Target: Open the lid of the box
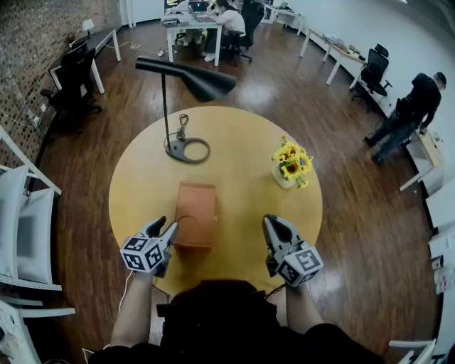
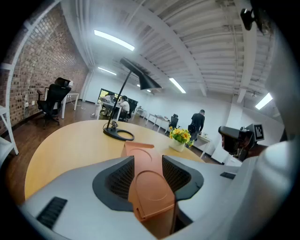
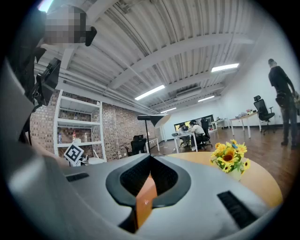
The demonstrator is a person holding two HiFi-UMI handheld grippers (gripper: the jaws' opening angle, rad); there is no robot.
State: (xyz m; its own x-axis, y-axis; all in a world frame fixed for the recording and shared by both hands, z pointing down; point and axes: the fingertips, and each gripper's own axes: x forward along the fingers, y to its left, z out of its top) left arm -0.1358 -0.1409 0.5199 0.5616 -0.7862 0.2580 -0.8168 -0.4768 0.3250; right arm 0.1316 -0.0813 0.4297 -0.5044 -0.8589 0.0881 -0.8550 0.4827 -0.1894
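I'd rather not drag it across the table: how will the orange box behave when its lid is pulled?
The box looks thin-walled, so probably light; on the smooth table it may slide. It lies flat and low, so tipping seems unlikely. The left gripper clamps its near end without visible buckling: likely fairly stiff.

Orange box (image 1: 195,213), flat on round table (image 1: 234,153)

One orange box (image 1: 195,213), one black lamp (image 1: 202,79) and one vase of sunflowers (image 1: 292,164) are standing on one round table (image 1: 242,135), two grippers, the left gripper (image 1: 168,226) and the right gripper (image 1: 272,222), are reaching over its near edge, and one standing person (image 1: 419,106) and one seated person (image 1: 229,20) are occupying the room behind.
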